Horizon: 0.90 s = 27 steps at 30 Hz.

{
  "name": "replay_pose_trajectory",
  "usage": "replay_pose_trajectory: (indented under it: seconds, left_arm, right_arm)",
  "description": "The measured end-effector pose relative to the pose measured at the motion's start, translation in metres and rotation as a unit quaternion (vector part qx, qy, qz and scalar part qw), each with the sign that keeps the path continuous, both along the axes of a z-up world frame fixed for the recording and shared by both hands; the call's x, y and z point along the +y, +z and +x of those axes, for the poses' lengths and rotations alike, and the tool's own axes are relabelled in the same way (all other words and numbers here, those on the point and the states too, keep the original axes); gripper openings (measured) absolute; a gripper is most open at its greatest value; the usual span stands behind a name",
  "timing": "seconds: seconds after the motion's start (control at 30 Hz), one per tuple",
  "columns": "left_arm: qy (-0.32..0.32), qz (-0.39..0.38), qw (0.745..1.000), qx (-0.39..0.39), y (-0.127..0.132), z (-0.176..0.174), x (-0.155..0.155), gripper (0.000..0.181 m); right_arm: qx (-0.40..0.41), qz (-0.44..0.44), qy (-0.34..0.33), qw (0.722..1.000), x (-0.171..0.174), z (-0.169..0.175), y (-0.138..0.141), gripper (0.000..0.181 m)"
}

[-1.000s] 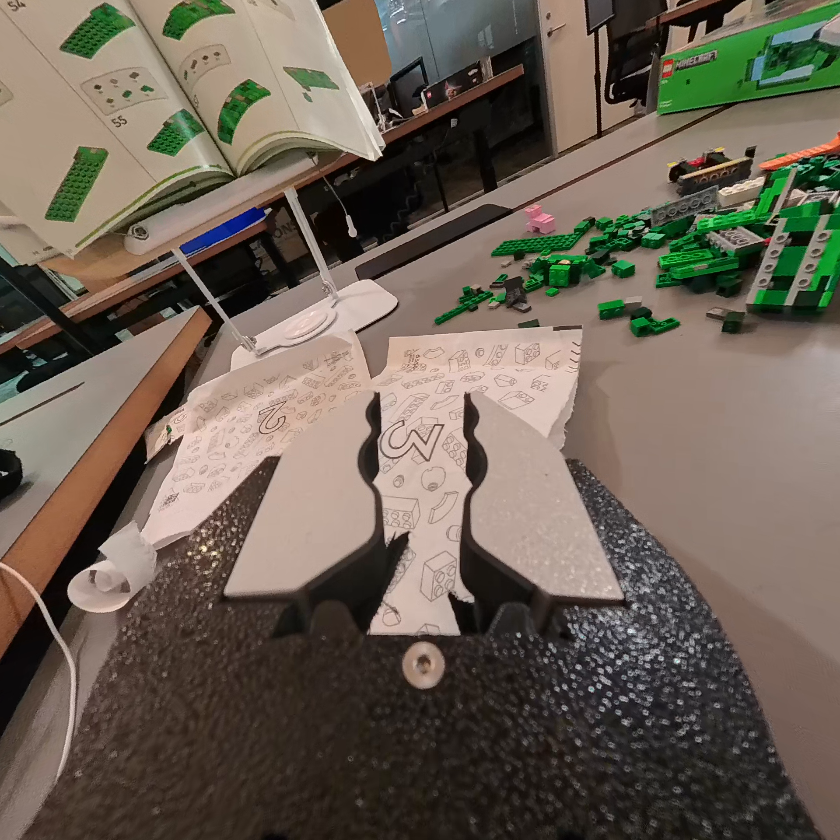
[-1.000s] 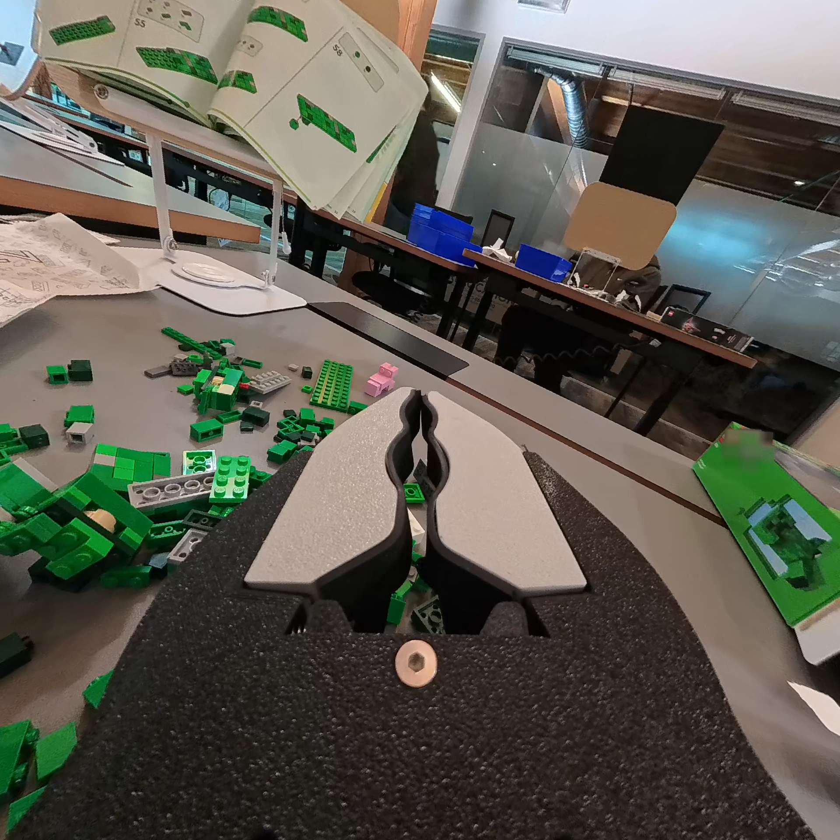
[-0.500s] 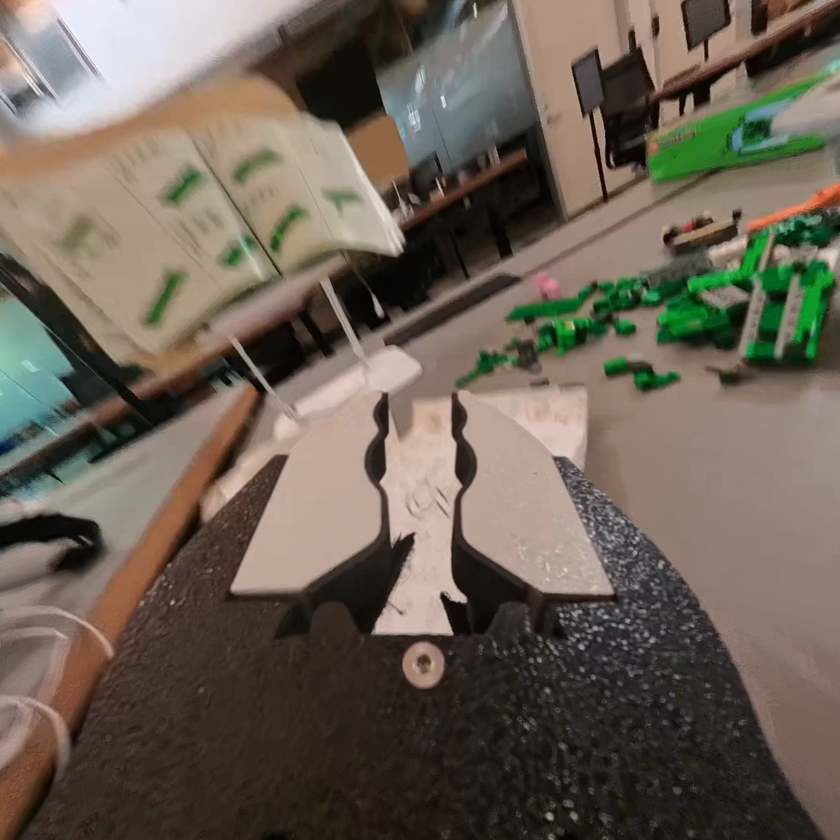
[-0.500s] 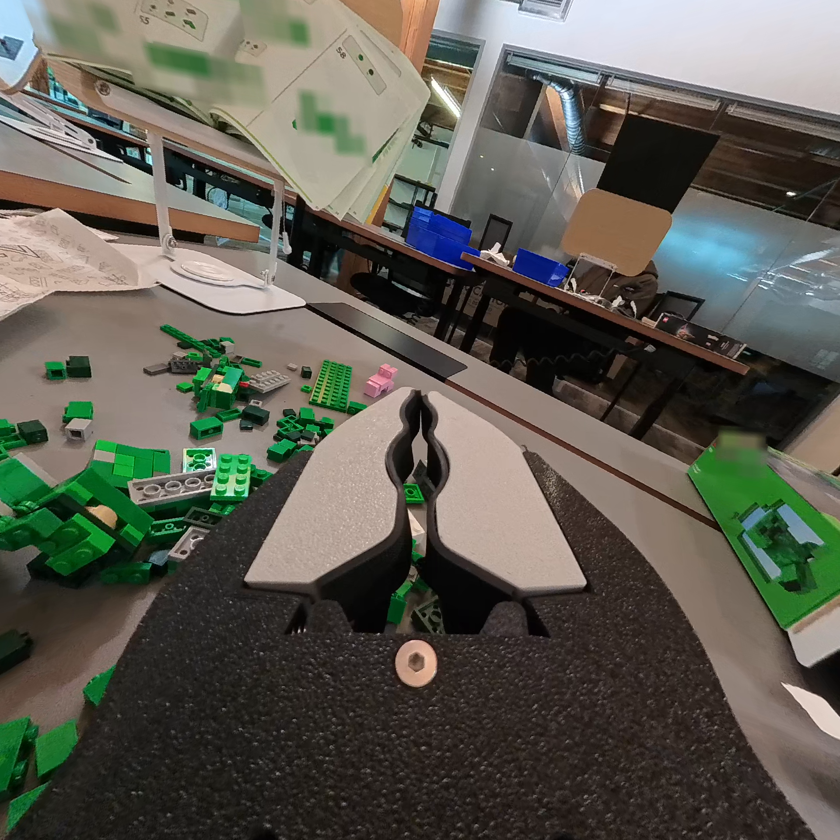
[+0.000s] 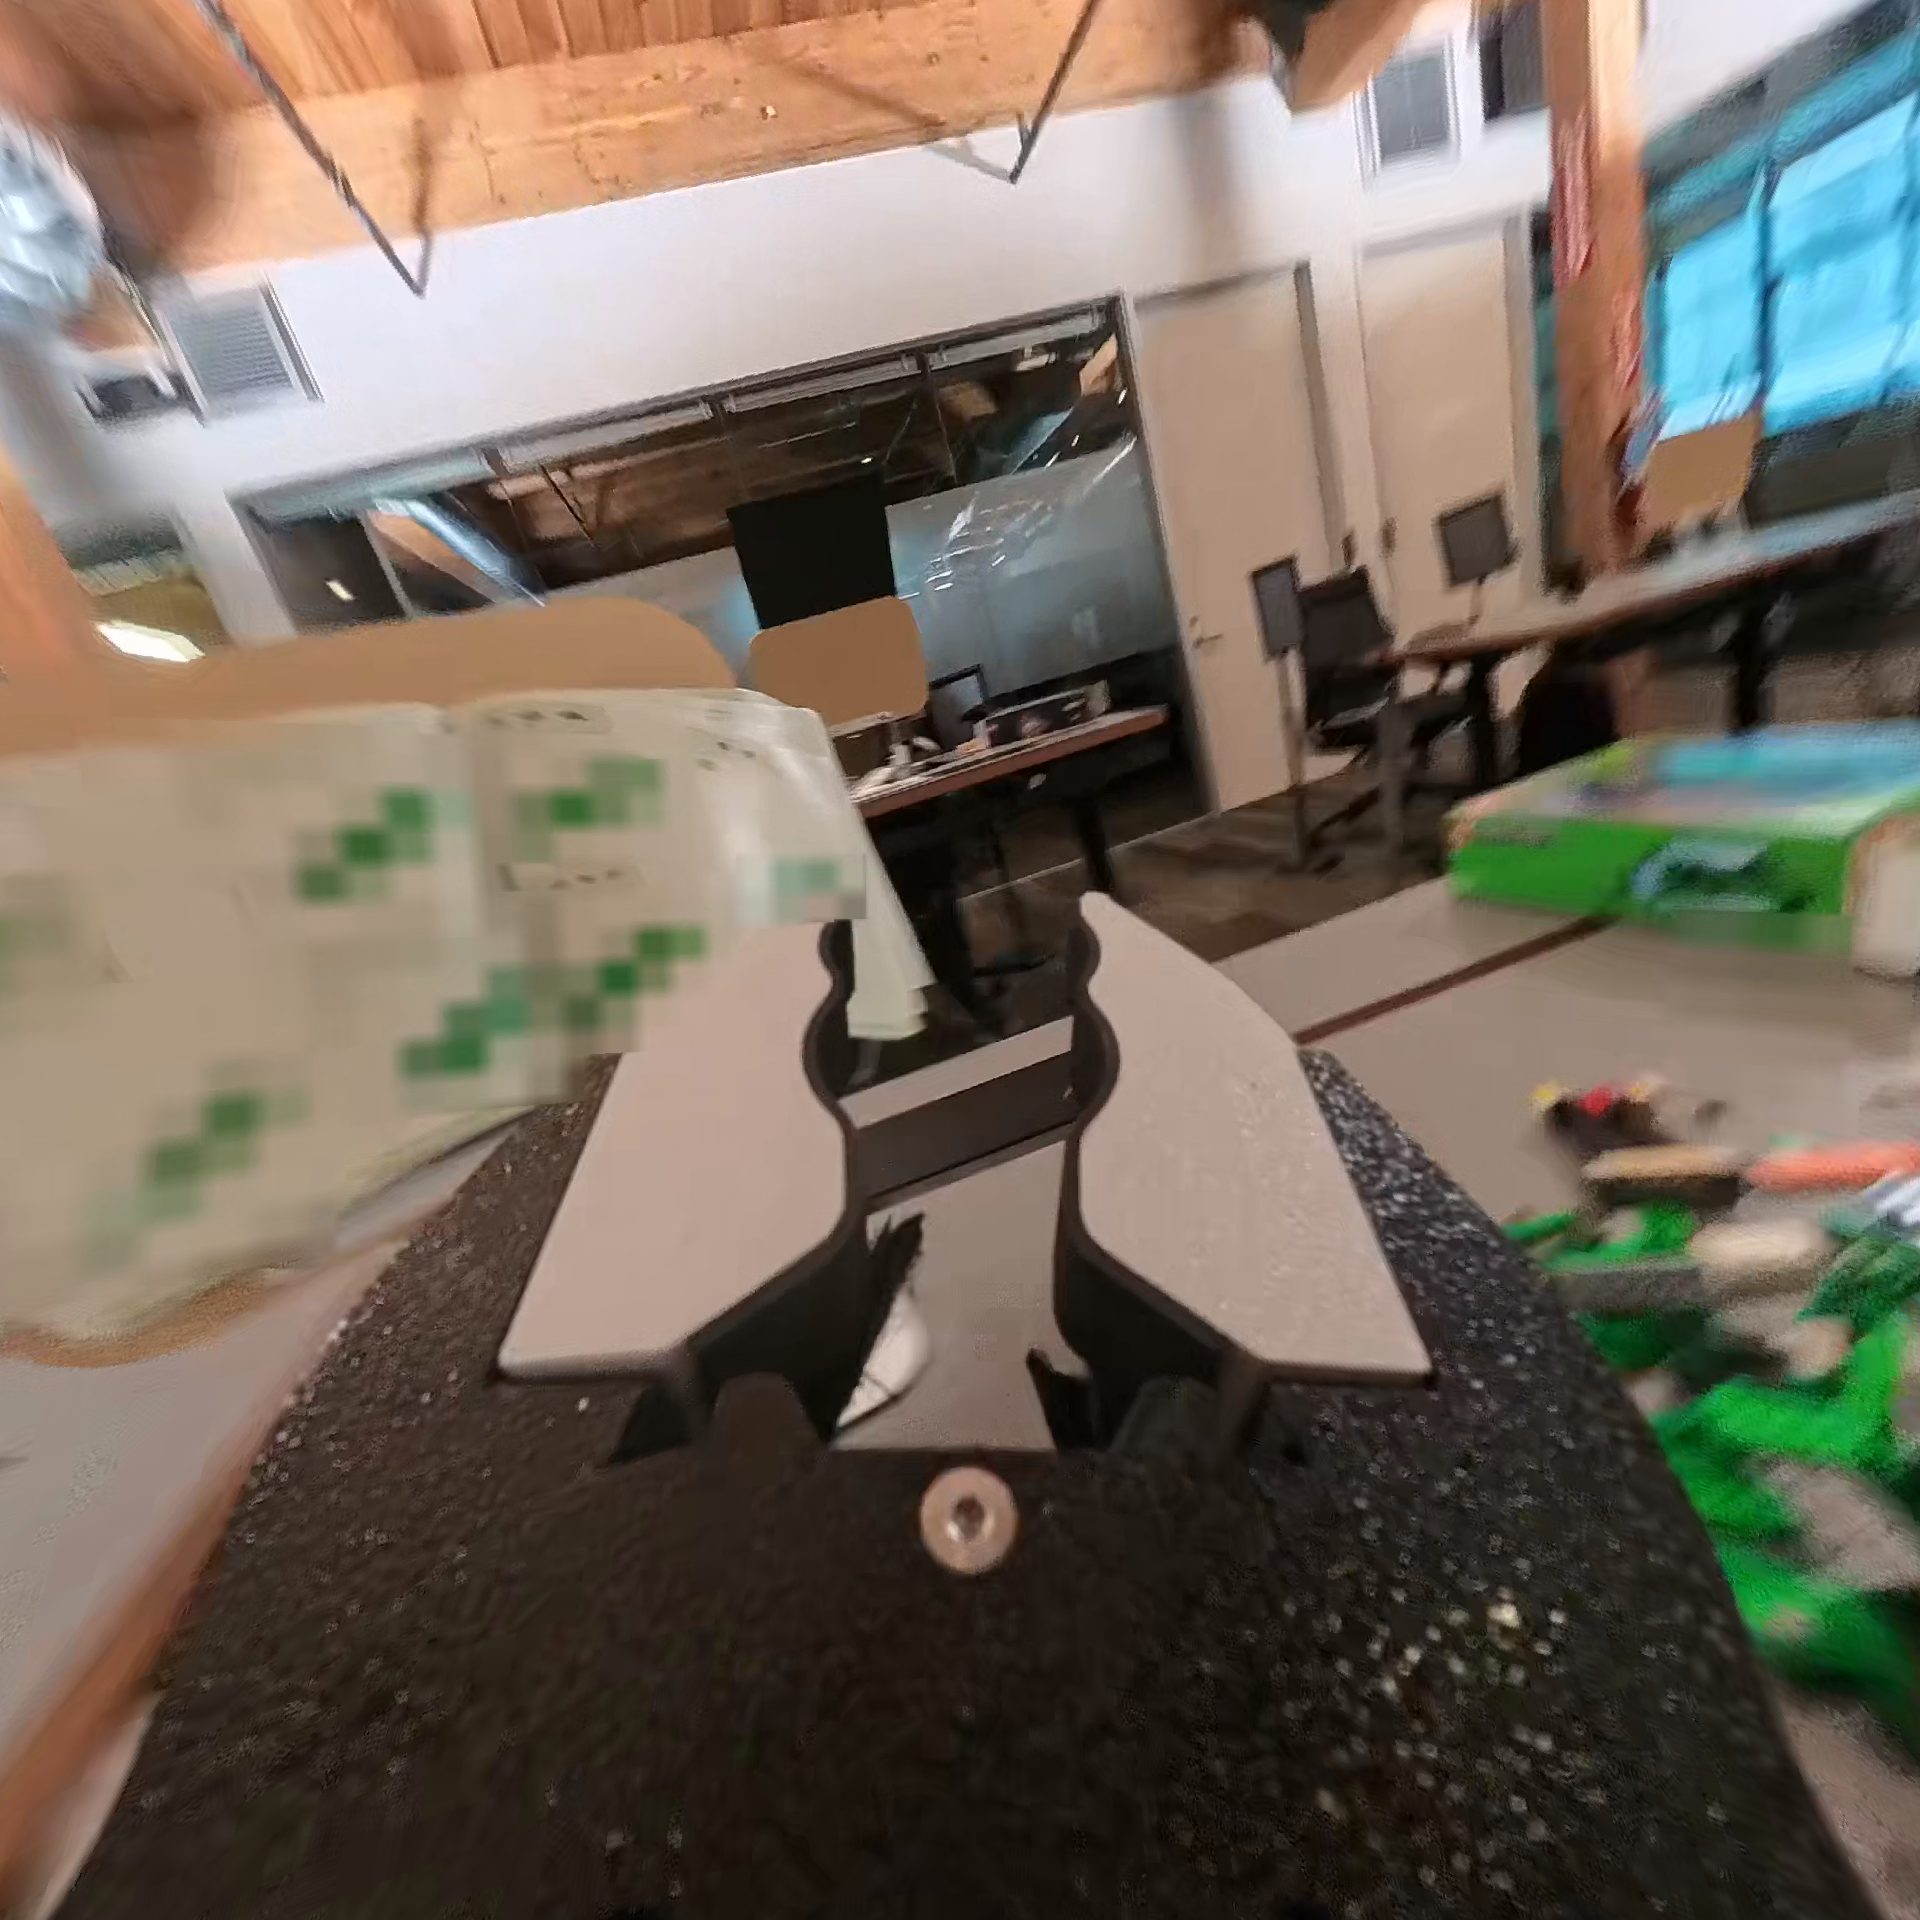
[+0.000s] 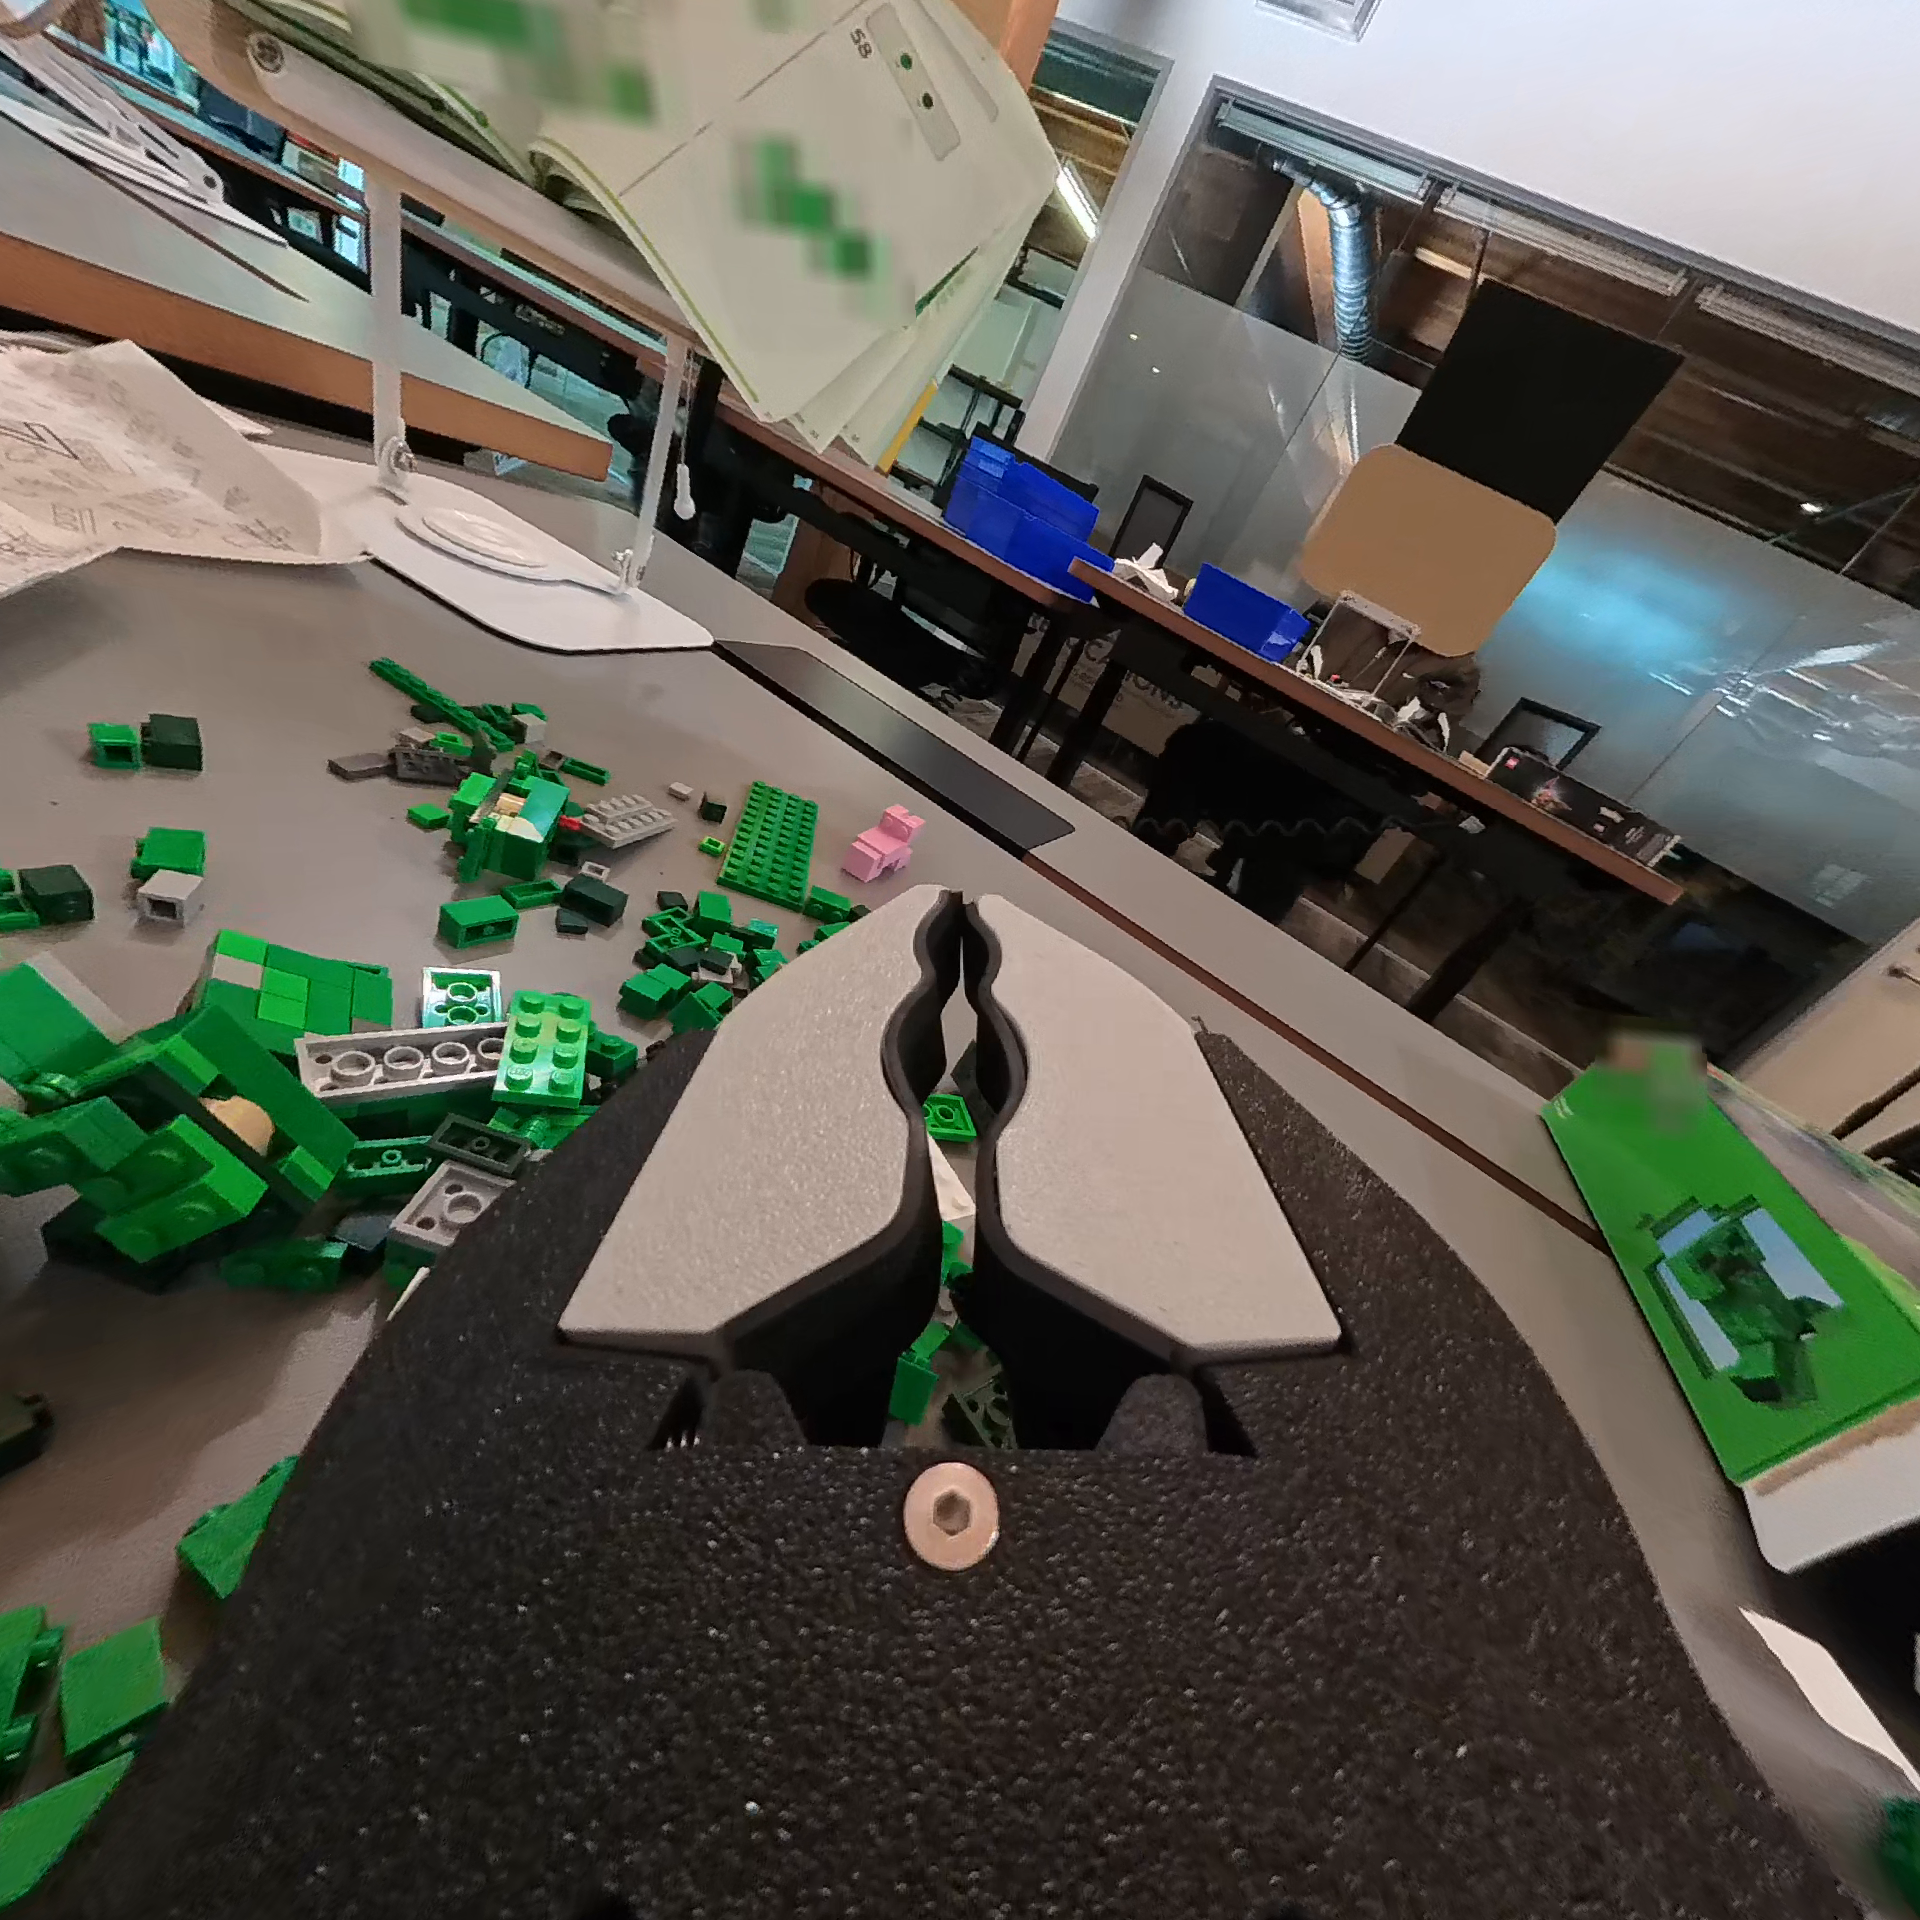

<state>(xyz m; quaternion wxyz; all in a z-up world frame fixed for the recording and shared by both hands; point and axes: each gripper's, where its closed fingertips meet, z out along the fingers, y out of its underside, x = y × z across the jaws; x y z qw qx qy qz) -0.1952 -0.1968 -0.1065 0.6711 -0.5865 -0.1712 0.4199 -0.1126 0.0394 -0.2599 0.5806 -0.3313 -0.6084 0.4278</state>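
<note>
Left tool (image 5: pixel 961 997) wide, empty, beside booklet (image 5: pixel 416 935) at frame left; right tool (image 6: pixel 958 920) pinched together, empty, above bricks (image 6: pixel 540 1049) on worktop (image 6: pixel 270 727).

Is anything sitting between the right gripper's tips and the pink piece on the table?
Nothing visible does. The pink piece lies just ahead and left of the right gripper, whose jaws are shut and empty. Small green bricks lie left of that line, and a green plate sits beside the piece.

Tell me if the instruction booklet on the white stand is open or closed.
Open. The booklet lies spread on its stand, printed pages facing out and loose leaves fanning past the edge.
</note>
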Motion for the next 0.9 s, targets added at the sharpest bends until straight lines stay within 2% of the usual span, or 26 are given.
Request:
replay_pose_trajectory:
  seconds: [0.07, 0.1, 0.27, 0.33, 0.4, 0.5, 0.57, 0.63, 0.67, 0.73, 0.8, 0.87, 0.9]
  left_arm:
    - [-0.066, 0.086, 0.993, -0.048, 0.008, -0.001, 0.027, 0.04]
    - [-0.079, 0.11, 0.989, -0.054, 0.014, -0.002, 0.038, 0.04]
    - [-0.049, 0.105, 0.993, -0.011, 0.047, -0.025, 0.057, 0.04]
    - [-0.073, 0.088, 0.993, -0.034, 0.061, -0.031, 0.057, 0.046]
    - [-0.074, 0.054, 0.994, -0.052, 0.073, -0.034, 0.044, 0.053]
    - [-0.026, 0.008, 0.997, -0.066, 0.082, -0.044, 0.004, 0.057]
    - [0.011, 0.014, 0.997, -0.074, 0.081, -0.057, -0.03, 0.054]
    - [0.029, 0.052, 0.996, -0.07, 0.08, -0.072, -0.054, 0.049]
    - [0.03, 0.067, 0.995, -0.074, 0.074, -0.08, -0.059, 0.049]
    - [0.031, 0.082, 0.993, -0.073, 0.065, -0.096, -0.062, 0.049]
    - [0.031, 0.069, 0.994, -0.079, 0.057, -0.109, -0.057, 0.051]
    - [0.059, 0.04, 0.995, -0.07, 0.046, -0.122, -0.055, 0.051]
    - [0.073, 0.024, 0.995, -0.069, 0.04, -0.128, -0.056, 0.05]
  right_arm:
    - [-0.001, 0.004, 0.0, 1.0, 0.0, 0.0, -0.001, 0.0]
    - [-0.001, 0.007, 0.0, 1.0, -0.001, 0.0, -0.001, 0.0]
    - [-0.006, 0.029, 0.001, 1.0, -0.004, 0.0, -0.004, 0.0]
    - [-0.005, 0.026, -0.004, 1.0, -0.002, 0.0, -0.004, 0.0]
    - [-0.002, 0.018, -0.009, 1.0, 0.001, 0.0, -0.002, 0.0]
    - [0.005, 0.003, -0.031, 0.999, 0.01, 0.0, 0.001, 0.0]
    - [0.005, 0.024, -0.109, 0.994, 0.033, 0.0, 0.006, 0.0]
    - [0.026, 0.073, -0.191, 0.978, 0.05, 0.0, 0.031, 0.001]
    - [0.043, 0.076, -0.195, 0.977, 0.045, -0.002, 0.048, 0.003]
    - [0.068, 0.039, -0.153, 0.985, 0.015, -0.015, 0.081, 0.007]
    - [0.093, -0.033, -0.099, 0.99, -0.021, -0.037, 0.118, 0.011]
    - [0.117, -0.147, -0.05, 0.981, -0.053, -0.064, 0.16, 0.018]
    - [0.132, -0.216, -0.014, 0.967, -0.072, -0.077, 0.182, 0.023]
